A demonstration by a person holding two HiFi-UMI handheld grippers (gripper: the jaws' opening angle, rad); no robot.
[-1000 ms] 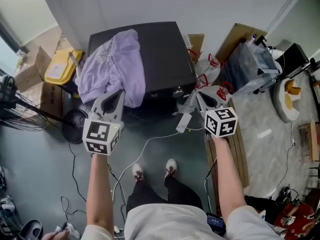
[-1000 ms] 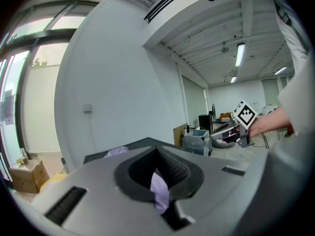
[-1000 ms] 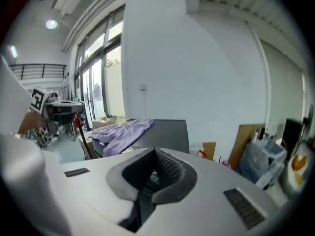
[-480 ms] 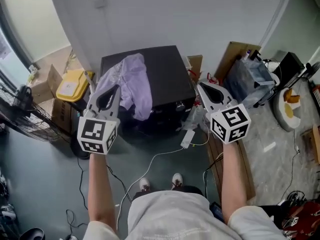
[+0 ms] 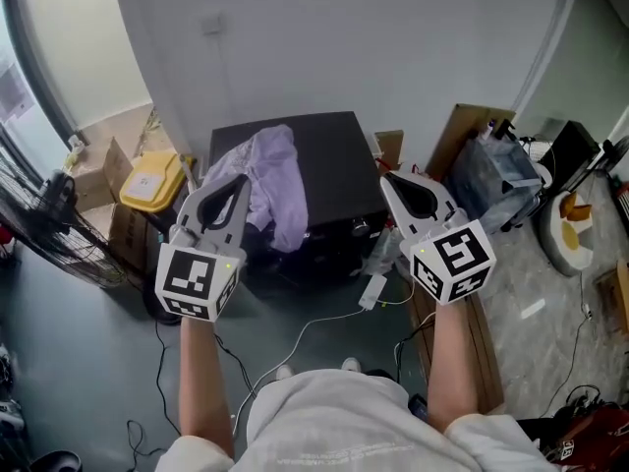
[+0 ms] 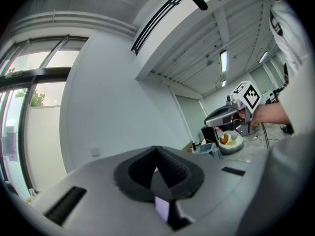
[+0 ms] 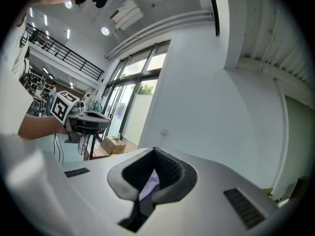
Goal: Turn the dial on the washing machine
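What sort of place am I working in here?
Probably a cluttered utility or storage corner, not a tidy laundry room: a black machine against the white wall with purple cloth draped on it, cardboard boxes and a floor fan beside it, cables trailing over the floor.

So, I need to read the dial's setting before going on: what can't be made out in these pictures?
- Dial: in the head view the washing machine is seen steeply from above, so its front is foreshortened. Any dial there is too small to read.
- Machine's top: the left part is hidden under the purple cloth in the head view.
- Left gripper view and right gripper view: both face the white wall, and no dial shows in either.
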